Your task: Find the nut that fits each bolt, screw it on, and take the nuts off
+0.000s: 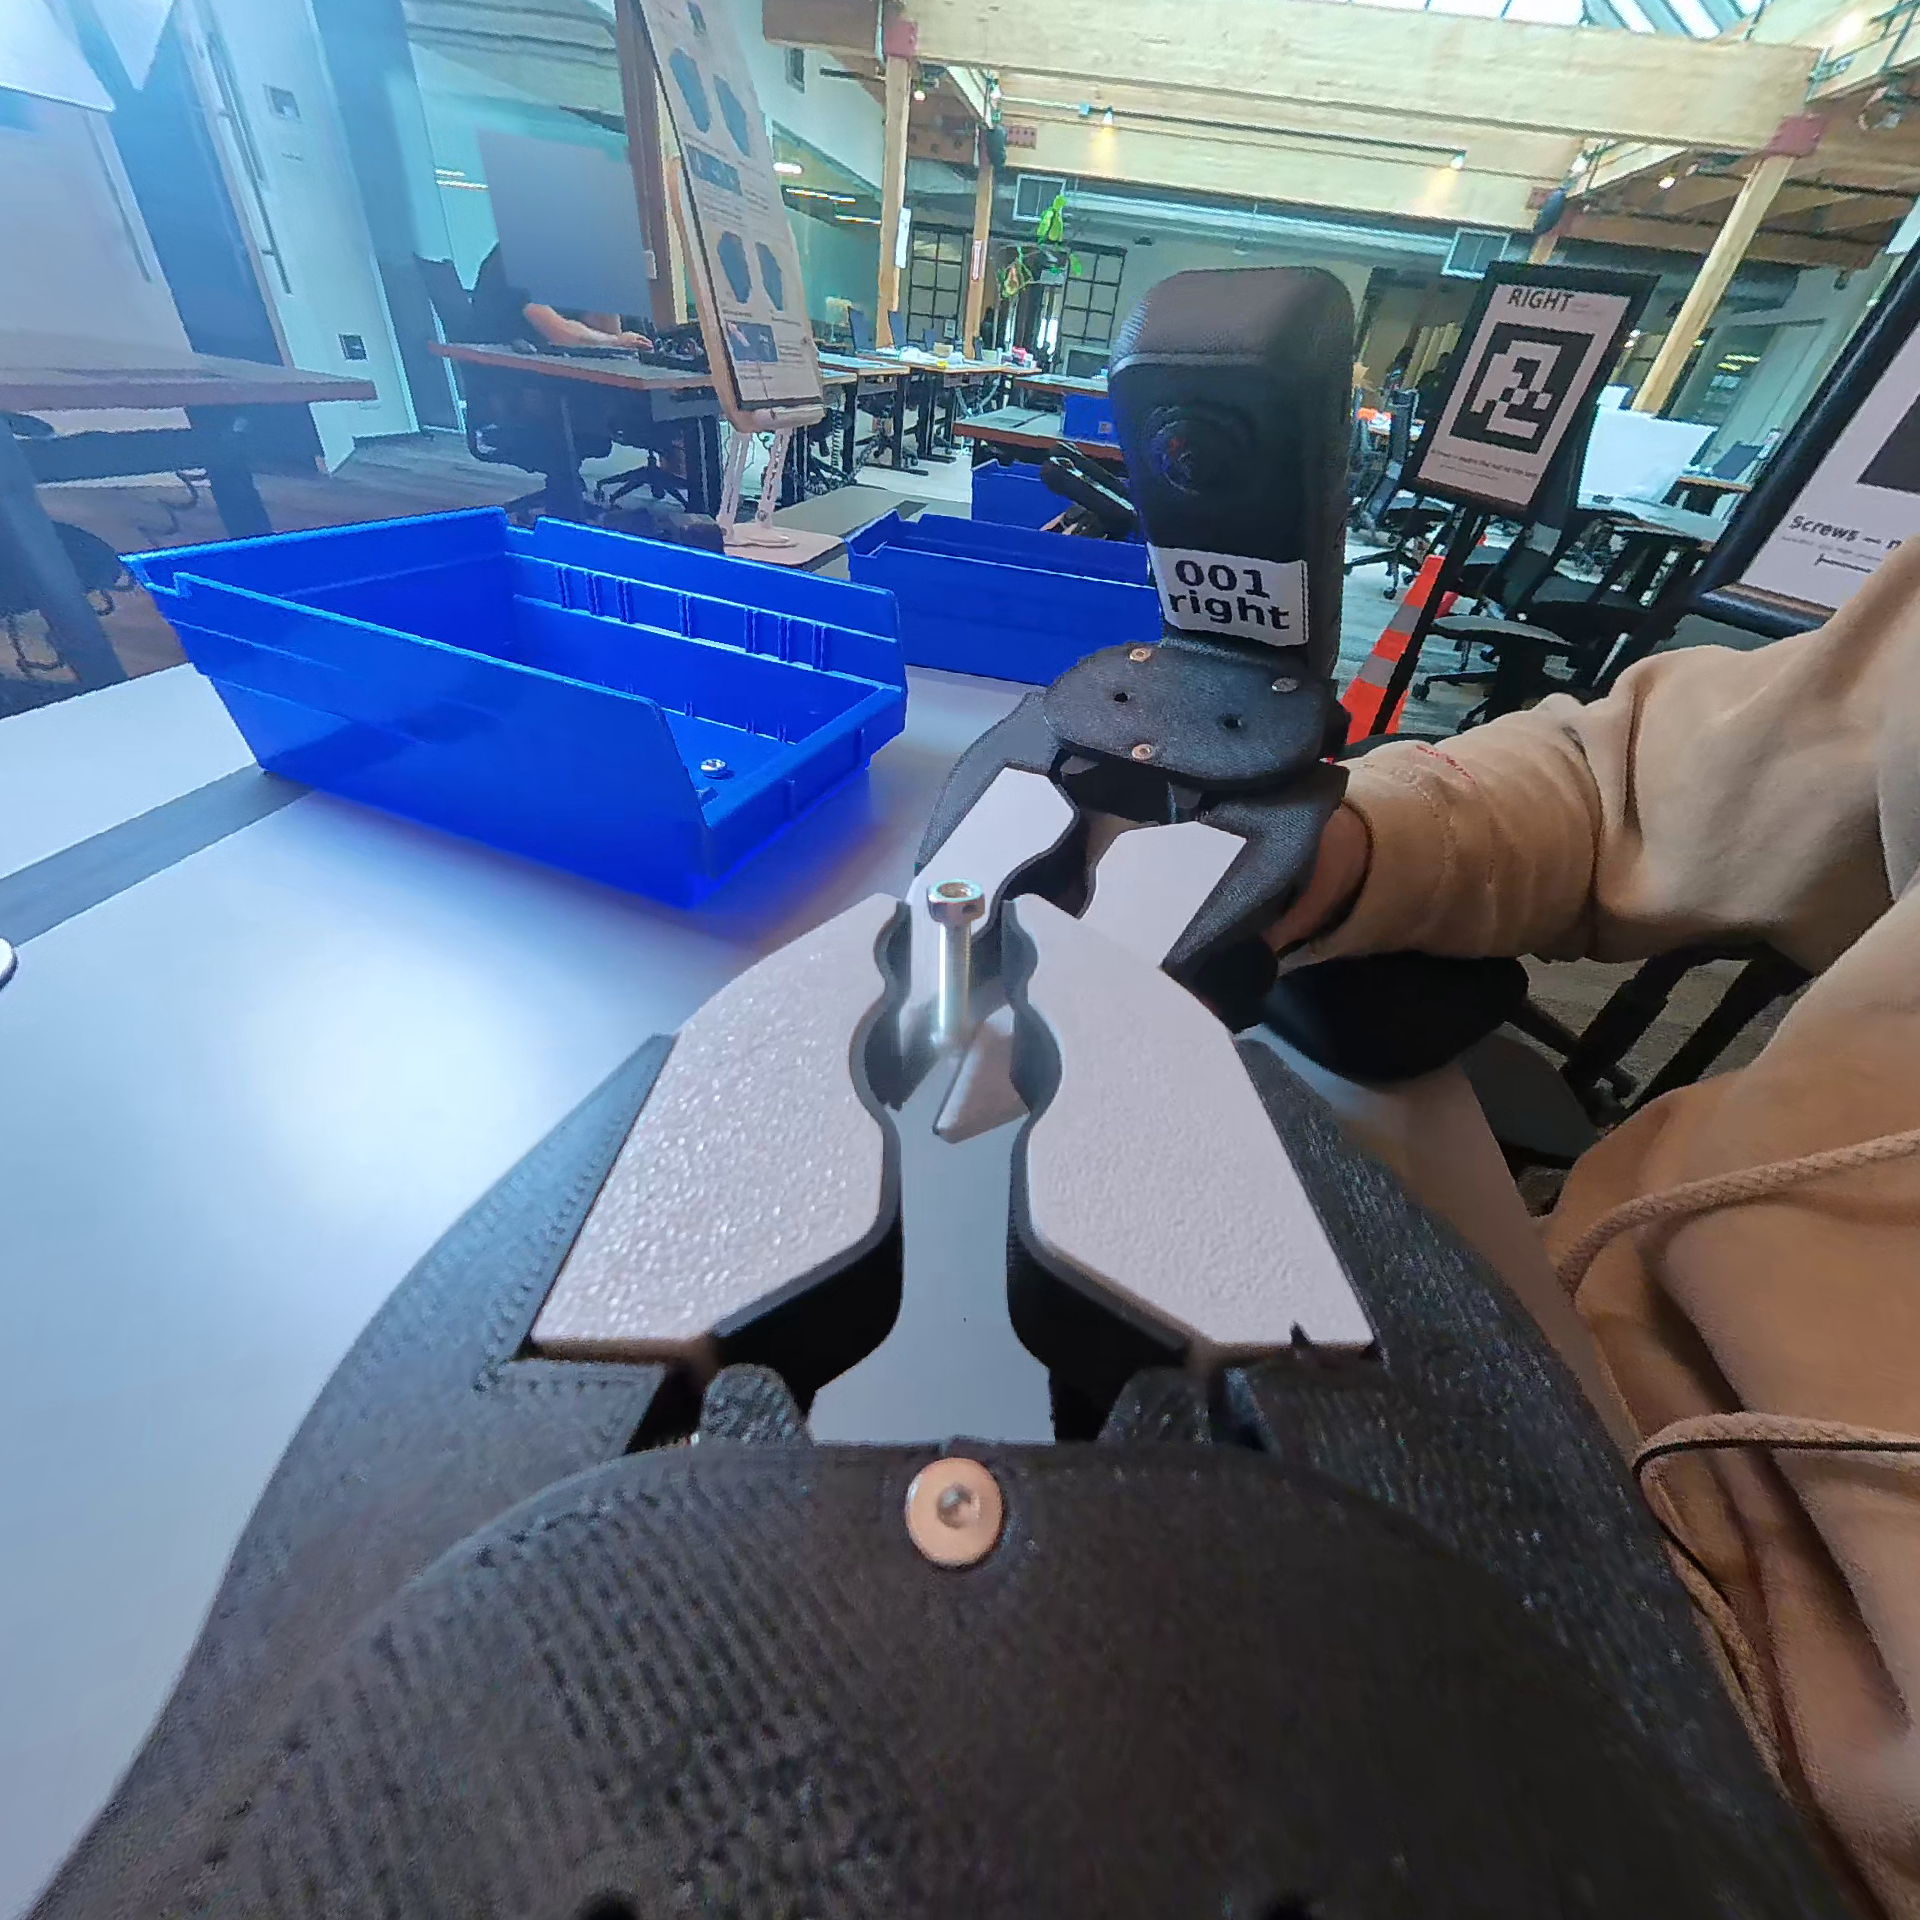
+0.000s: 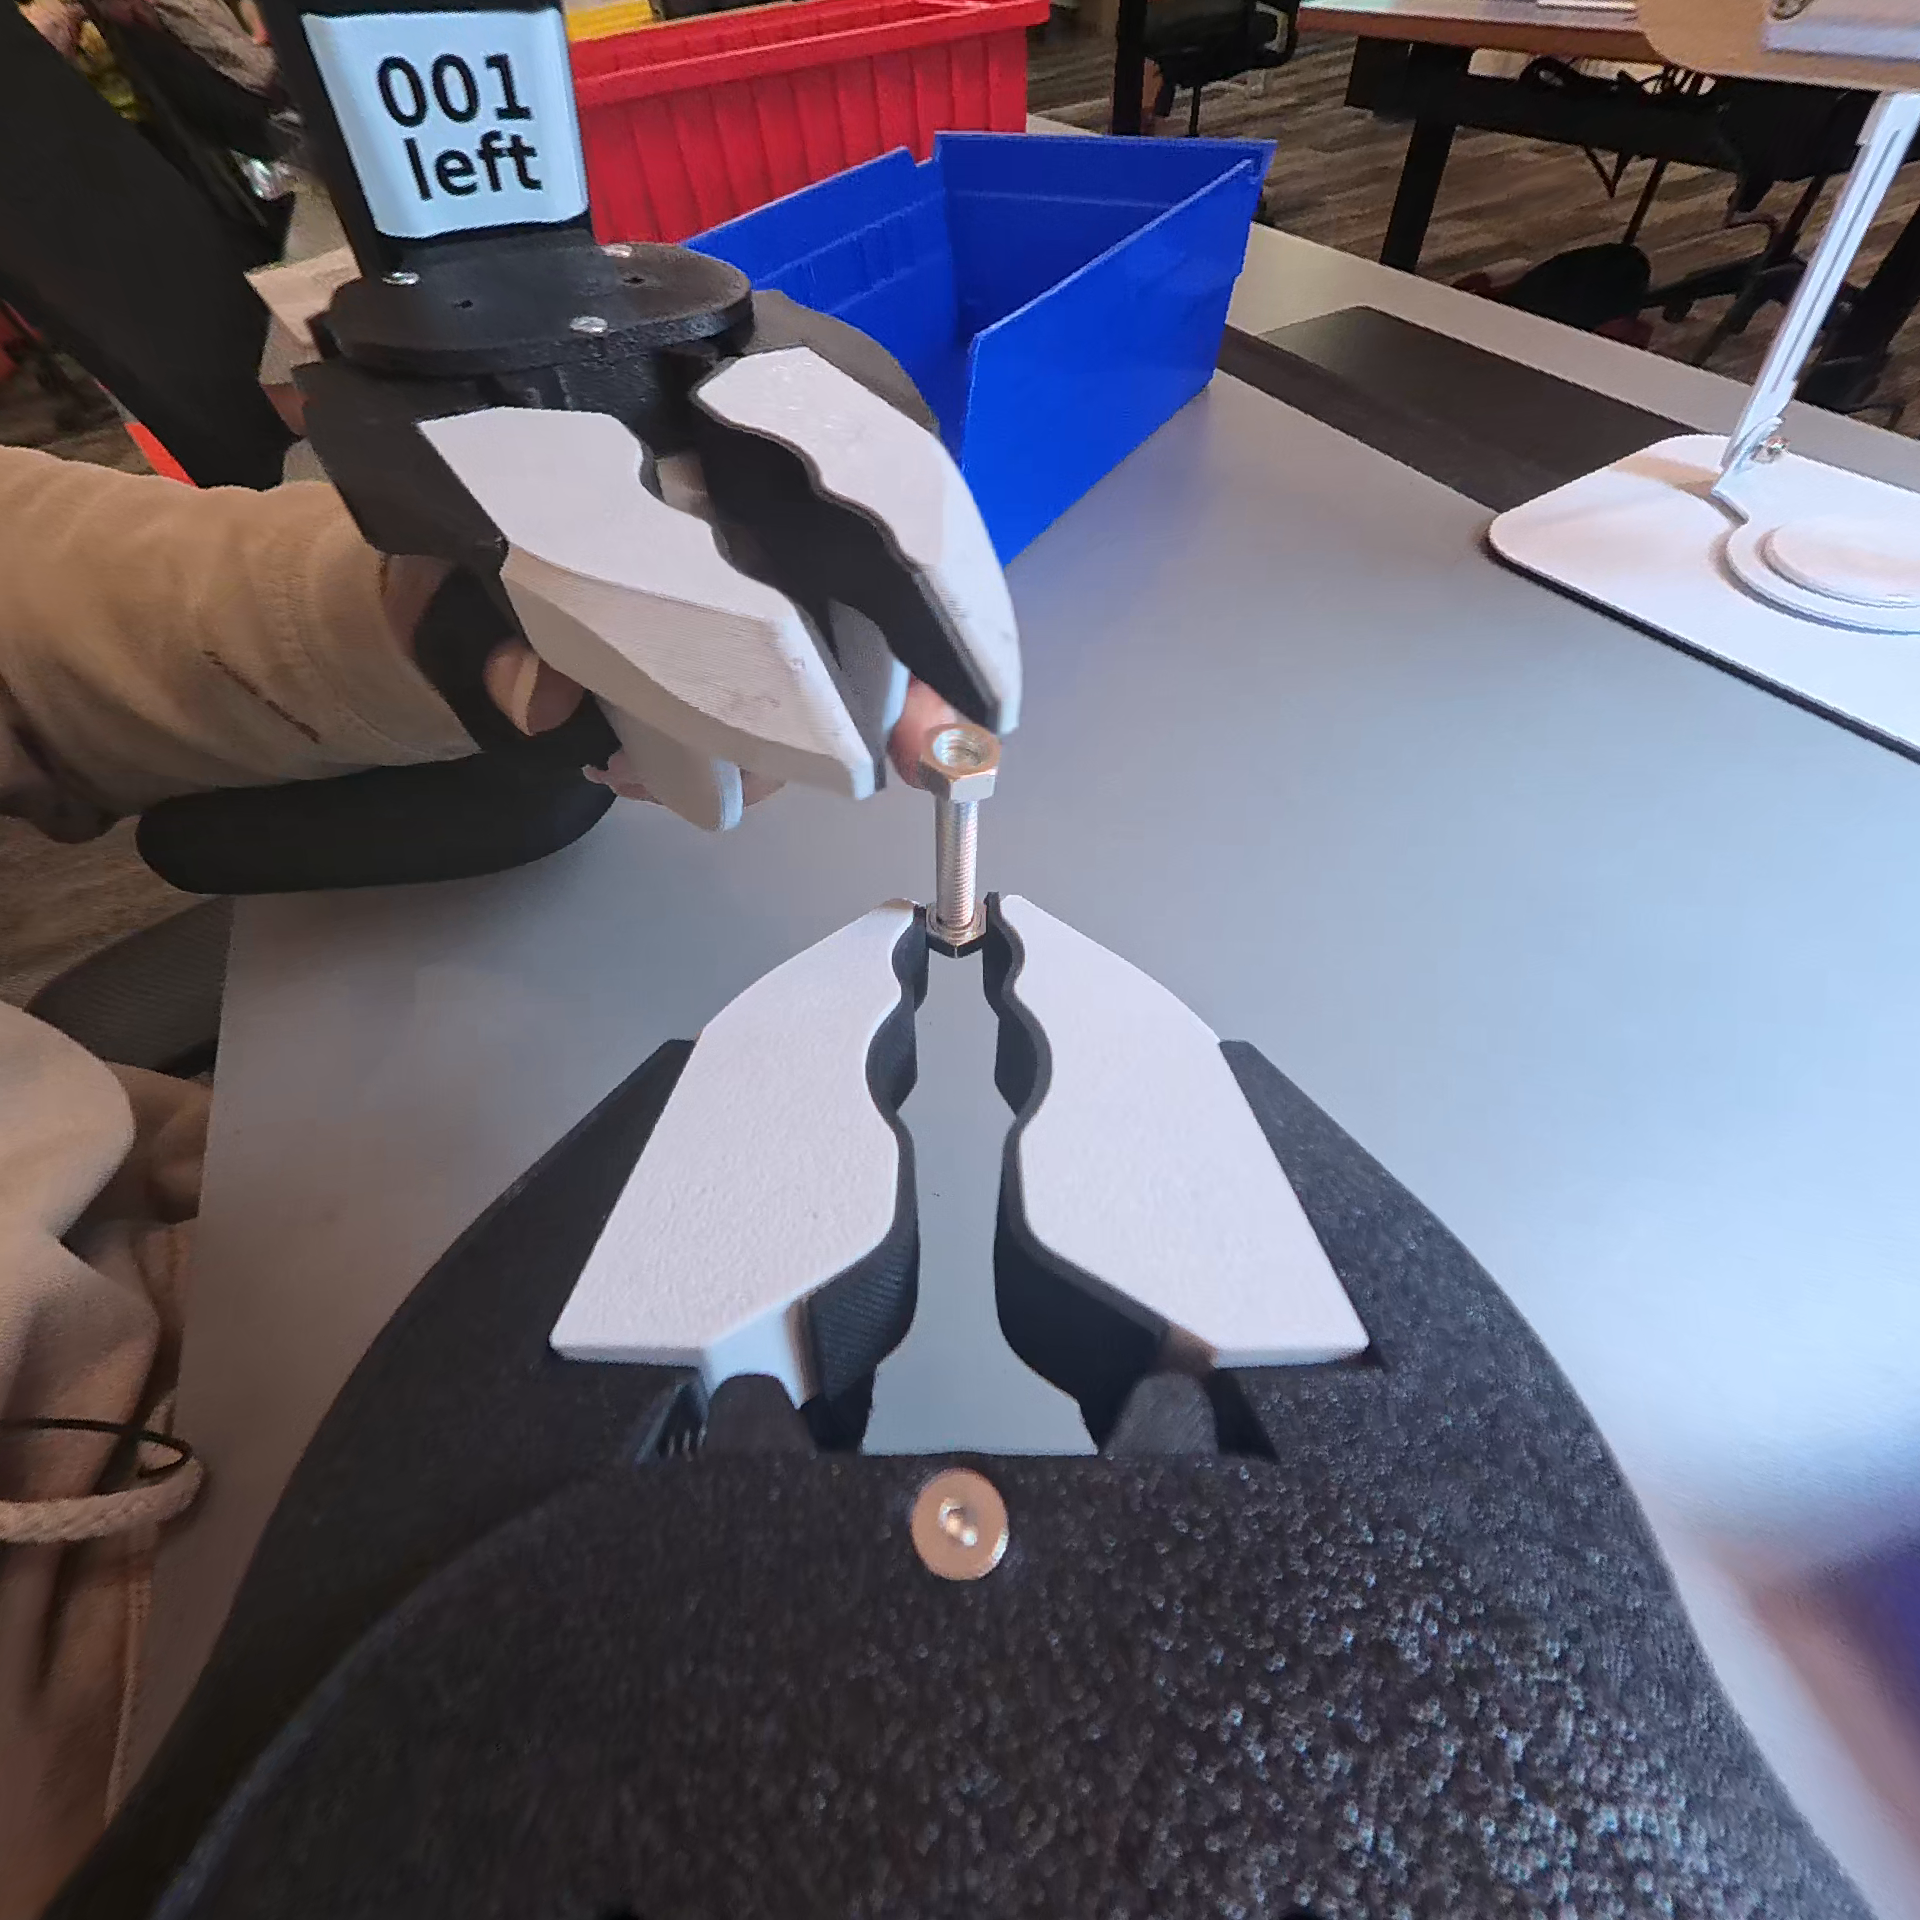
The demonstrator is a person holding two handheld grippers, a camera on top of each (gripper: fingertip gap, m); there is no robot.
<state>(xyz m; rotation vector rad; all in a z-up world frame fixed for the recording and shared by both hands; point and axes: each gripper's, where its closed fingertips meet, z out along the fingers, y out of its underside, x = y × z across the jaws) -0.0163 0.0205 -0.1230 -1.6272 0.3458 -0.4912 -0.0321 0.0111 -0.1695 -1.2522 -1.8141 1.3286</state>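
A silver bolt (image 2: 956, 842) is held in the air above the grey table (image 2: 1351, 831) between my two grippers. My right gripper (image 2: 956, 914) is shut on a small hex nut (image 2: 956, 930) at the bolt's threaded end. My left gripper (image 1: 951, 920) is shut on the bolt (image 1: 951, 987) near its socket head, with the shaft lying in the finger notches. In the right wrist view the left gripper (image 2: 930, 750) comes in from the upper left onto the bolt's far end. In the left wrist view the right gripper (image 1: 975, 1086) reaches in from the upper right, its tips mostly hidden.
A blue bin (image 1: 468, 748) stands on the table beyond the grippers with one small metal part (image 1: 713, 767) in it. It also shows in the right wrist view (image 2: 1091, 343). A second blue bin (image 1: 997, 592), a red bin (image 2: 790, 94) and a white stand base (image 2: 1662, 540) lie around. The grippers' ends are close to 5 cm from one another.
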